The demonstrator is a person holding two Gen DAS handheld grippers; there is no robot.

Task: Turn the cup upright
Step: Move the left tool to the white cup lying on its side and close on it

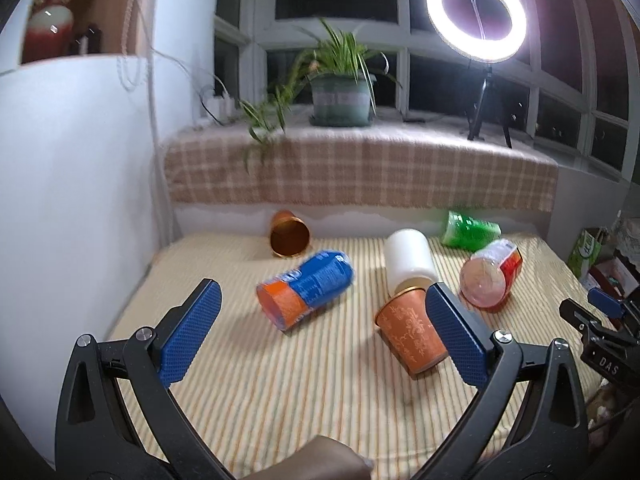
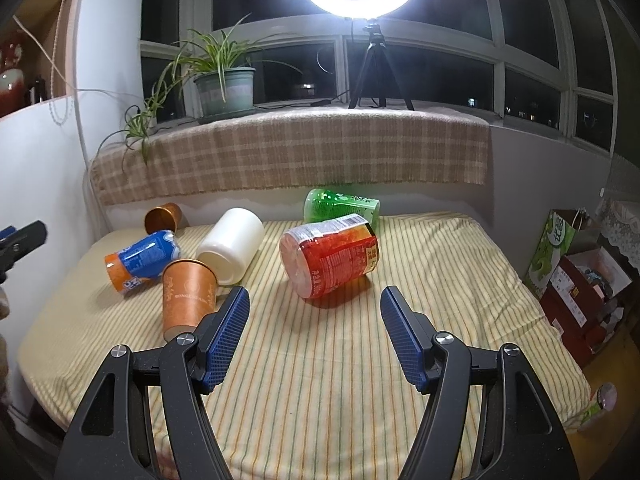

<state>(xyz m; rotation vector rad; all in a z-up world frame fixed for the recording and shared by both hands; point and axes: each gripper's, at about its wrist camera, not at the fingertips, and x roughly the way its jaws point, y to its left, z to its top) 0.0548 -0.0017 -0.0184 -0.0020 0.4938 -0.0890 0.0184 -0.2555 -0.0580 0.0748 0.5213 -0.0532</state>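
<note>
Several cups lie on their sides on a striped cloth. A blue and orange cup (image 1: 306,288) (image 2: 142,260) lies ahead of my left gripper (image 1: 322,300), which is open and empty above the cloth. An orange patterned paper cup (image 1: 412,330) (image 2: 188,298) lies by its right finger. A red cup (image 2: 330,254) (image 1: 492,276) lies ahead of my right gripper (image 2: 314,300), which is open and empty. A white cup (image 2: 232,244) (image 1: 410,258), a green cup (image 2: 340,208) (image 1: 470,230) and a copper cup (image 2: 162,218) (image 1: 288,234) lie farther back.
A plaid-covered ledge (image 2: 288,152) with a potted plant (image 2: 224,88) and a ring light on a tripod (image 2: 376,68) stands behind the table. A white wall (image 1: 72,184) is at the left. Boxes (image 2: 576,280) stand on the floor at the right.
</note>
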